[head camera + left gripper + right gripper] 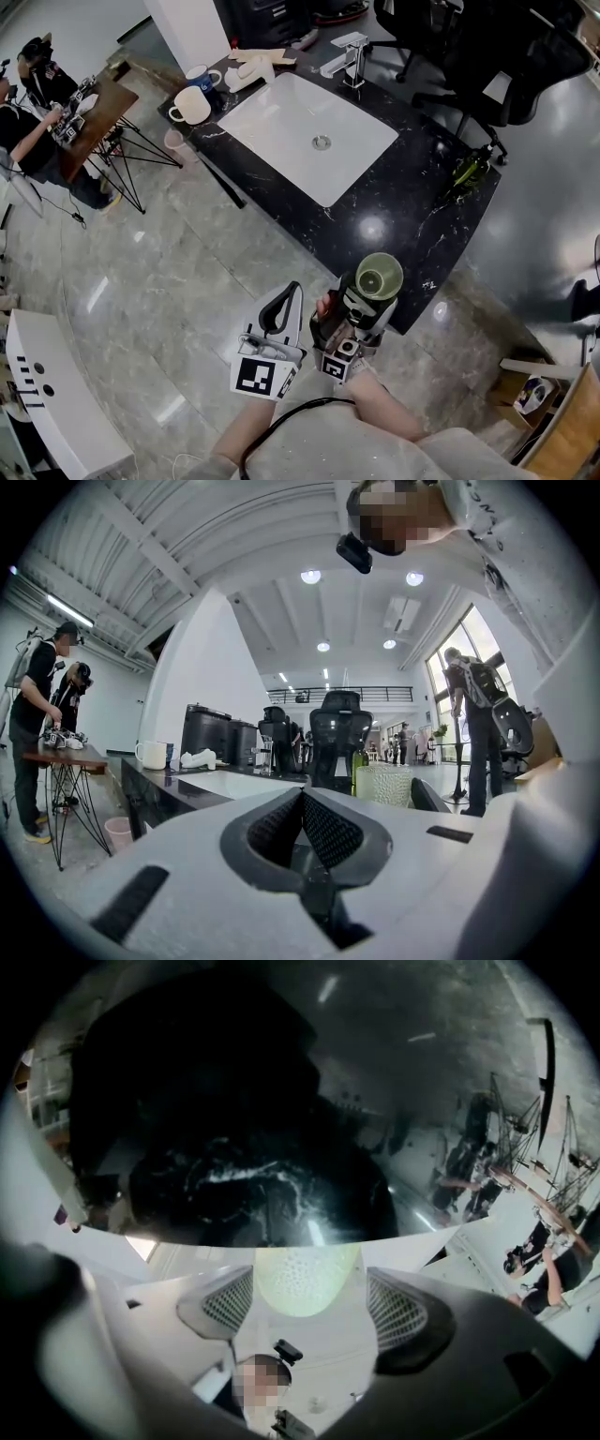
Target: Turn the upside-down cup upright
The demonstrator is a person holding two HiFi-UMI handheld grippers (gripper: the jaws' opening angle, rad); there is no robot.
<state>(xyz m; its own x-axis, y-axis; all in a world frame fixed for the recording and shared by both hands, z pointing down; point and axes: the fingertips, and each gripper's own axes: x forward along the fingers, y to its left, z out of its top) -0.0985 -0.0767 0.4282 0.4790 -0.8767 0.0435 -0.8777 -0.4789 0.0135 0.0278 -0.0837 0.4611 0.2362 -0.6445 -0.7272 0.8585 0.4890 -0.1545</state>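
A pale green textured cup (pixel 380 273) stands at the near edge of the black marble counter (pixel 412 206), its mouth facing up. My right gripper (pixel 372 289) reaches it from below the counter edge. In the right gripper view the cup (pixel 305 1274) sits between the two wide-set pads (pixel 230 1302), with a thin gap on one side, so this gripper is open. My left gripper (pixel 286 302) hangs to the left, off the counter, shut on nothing. The left gripper view shows its fingertips (pixel 302 797) meeting, with the cup (pixel 382 785) beyond to the right.
A white sink (pixel 281 122) with a faucet (pixel 349 54) fills the counter's middle. A white mug (pixel 191 105) and a blue mug (pixel 202 75) stand at its far left corner. A green bottle (pixel 469 169) is at the right edge. Office chairs (pixel 506 66) stand behind.
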